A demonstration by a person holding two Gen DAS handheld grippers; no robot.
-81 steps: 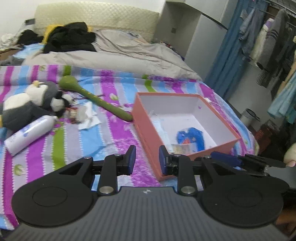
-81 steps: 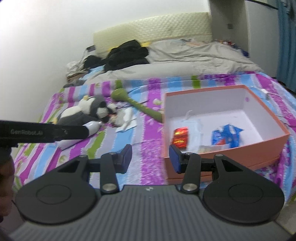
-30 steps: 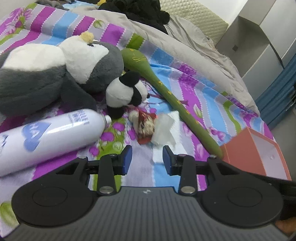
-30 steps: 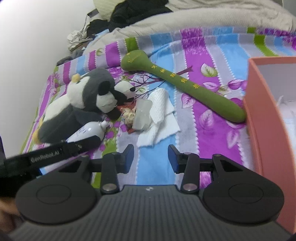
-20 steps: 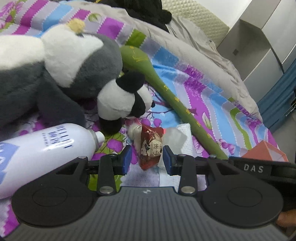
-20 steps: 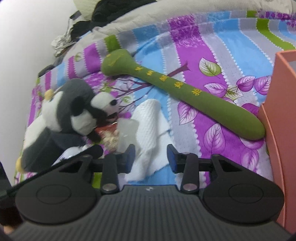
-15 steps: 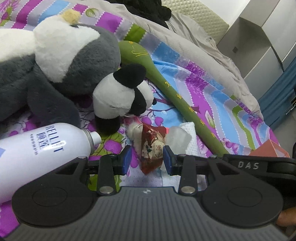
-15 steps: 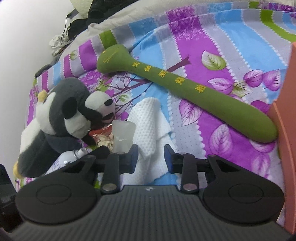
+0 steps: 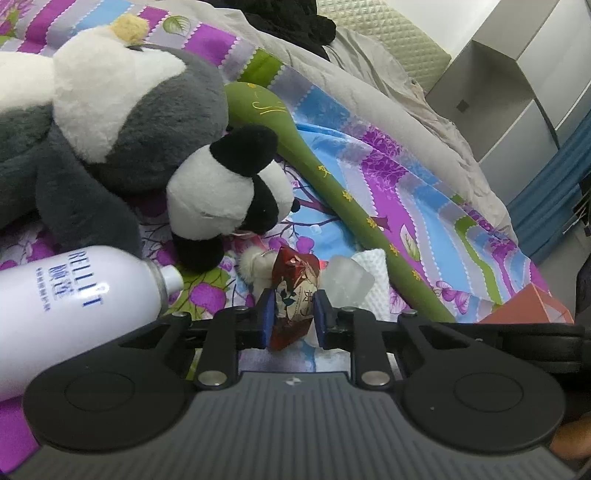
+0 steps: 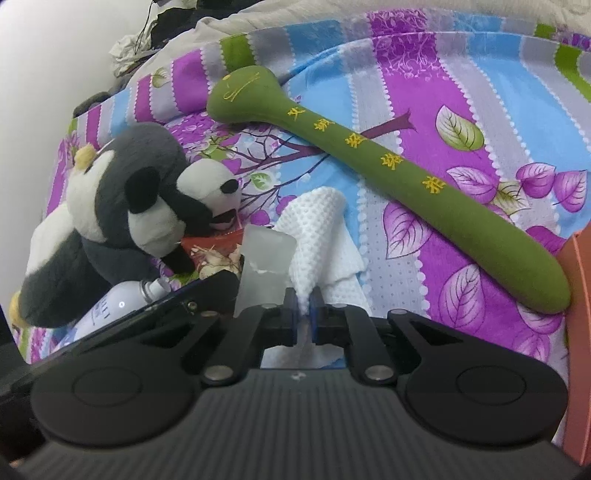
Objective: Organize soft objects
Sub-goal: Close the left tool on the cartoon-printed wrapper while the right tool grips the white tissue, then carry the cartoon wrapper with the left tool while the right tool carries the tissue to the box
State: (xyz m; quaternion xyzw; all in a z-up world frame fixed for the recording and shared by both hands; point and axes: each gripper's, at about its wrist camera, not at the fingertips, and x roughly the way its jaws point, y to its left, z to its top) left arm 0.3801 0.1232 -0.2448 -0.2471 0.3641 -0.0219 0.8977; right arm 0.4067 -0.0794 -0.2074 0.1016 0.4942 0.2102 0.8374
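Home bedroom: striped bedsheet [image 9: 424,206], quilted headboard [image 9: 391,33], grey wardrobe [image 9: 517,85].

The panda toy [image 9: 221,192] is soft plush. The white cloth [image 10: 317,225] has a dotted texture. The spray bottle [image 9: 74,295] looks glossy and smooth.

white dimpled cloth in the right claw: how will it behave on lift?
Likely floppy: the white cloth bunches into a thin fold where the right claw pinches it. Probably light and thin, so most should trail below. It may drag the translucent block touching its edge.
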